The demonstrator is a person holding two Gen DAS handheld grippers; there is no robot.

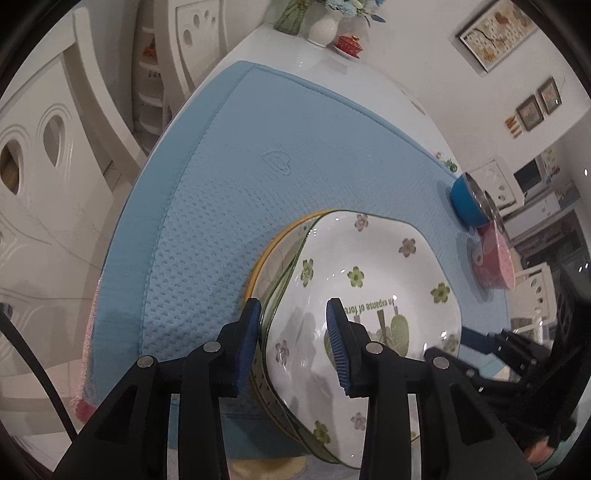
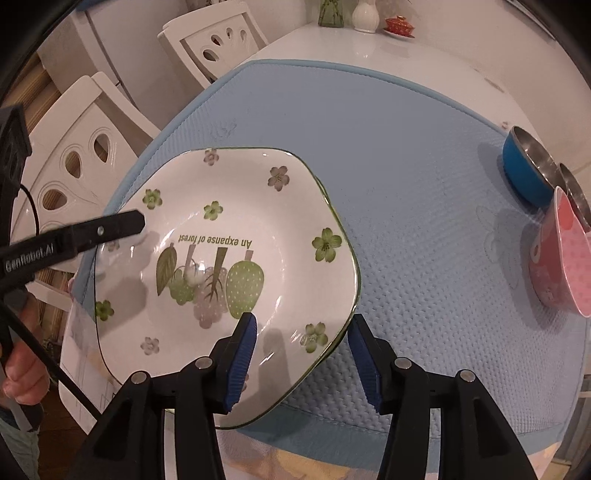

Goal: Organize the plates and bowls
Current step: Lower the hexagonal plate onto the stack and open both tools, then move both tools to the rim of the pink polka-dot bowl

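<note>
A white squarish plate [image 1: 369,266] [image 2: 236,206] with green flowers and printed words tops a small stack at the blue mat's [image 1: 258,166] near edge; a yellow-rimmed plate [image 1: 258,266] shows beneath. My left gripper [image 1: 294,302] is shut on the stack's left rim, with the outer pad against the rims and the inner pad on the top plate's slope. One of its fingers [image 2: 122,225] shows in the right wrist view. My right gripper [image 2: 303,317] stands open astride the plate's near right rim, and its outer pad is clear of the edge.
A blue steel-lined bowl [image 1: 467,203] [image 2: 524,173] and a pink bowl [image 1: 495,258] [image 2: 557,258] sit at the mat's right edge. Vases and a red teacup [image 2: 399,24] stand at the table's far end. White chairs [image 2: 92,155] line the left side. A person's hand [image 2: 22,373] shows at lower left.
</note>
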